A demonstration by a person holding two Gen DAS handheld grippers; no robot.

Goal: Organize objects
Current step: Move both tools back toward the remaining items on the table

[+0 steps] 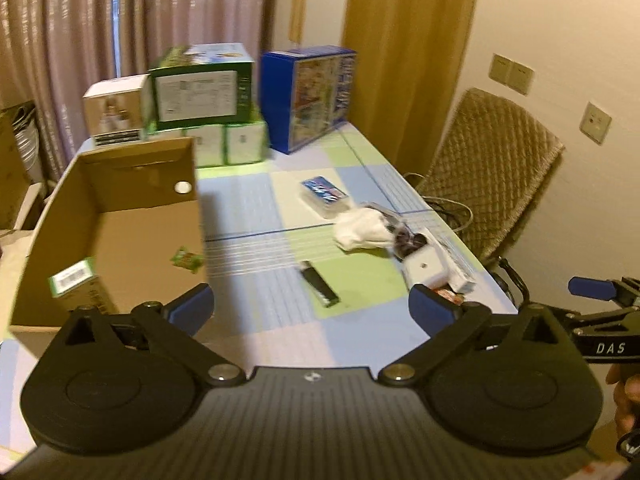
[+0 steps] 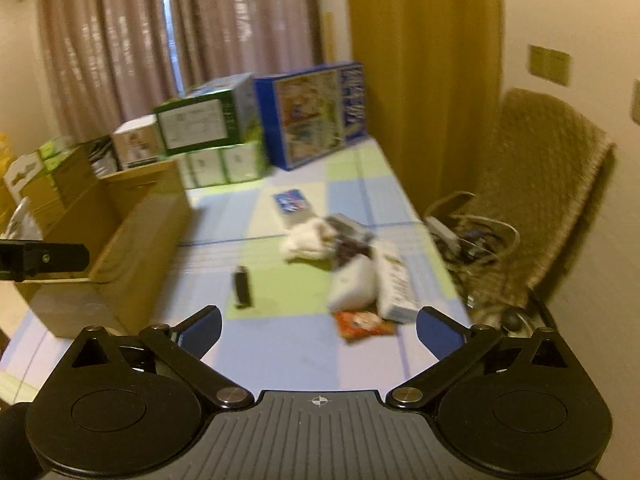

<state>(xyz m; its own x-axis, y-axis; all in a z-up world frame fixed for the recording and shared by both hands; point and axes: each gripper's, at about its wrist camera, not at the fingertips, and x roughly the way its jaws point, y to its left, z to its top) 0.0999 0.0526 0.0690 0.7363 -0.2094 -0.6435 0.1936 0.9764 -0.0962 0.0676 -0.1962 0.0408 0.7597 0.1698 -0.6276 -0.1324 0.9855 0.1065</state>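
The open brown cardboard box (image 1: 120,216) stands at the left of the checked blue-and-green tablecloth (image 1: 280,332). Inside it lie a small green-and-white carton (image 1: 74,280) and a green sachet (image 1: 186,259). To the box's right lie a slim black rectangular device (image 1: 320,283), a crumpled white cloth (image 1: 362,229), a blue-topped clear case (image 1: 324,194), a white square gadget (image 1: 424,268) and an orange snack packet (image 2: 362,323). The left gripper (image 1: 312,310) hovers beside the box, jaws wide apart, empty. The right gripper (image 2: 318,330) hangs farther right, likewise spread and empty.
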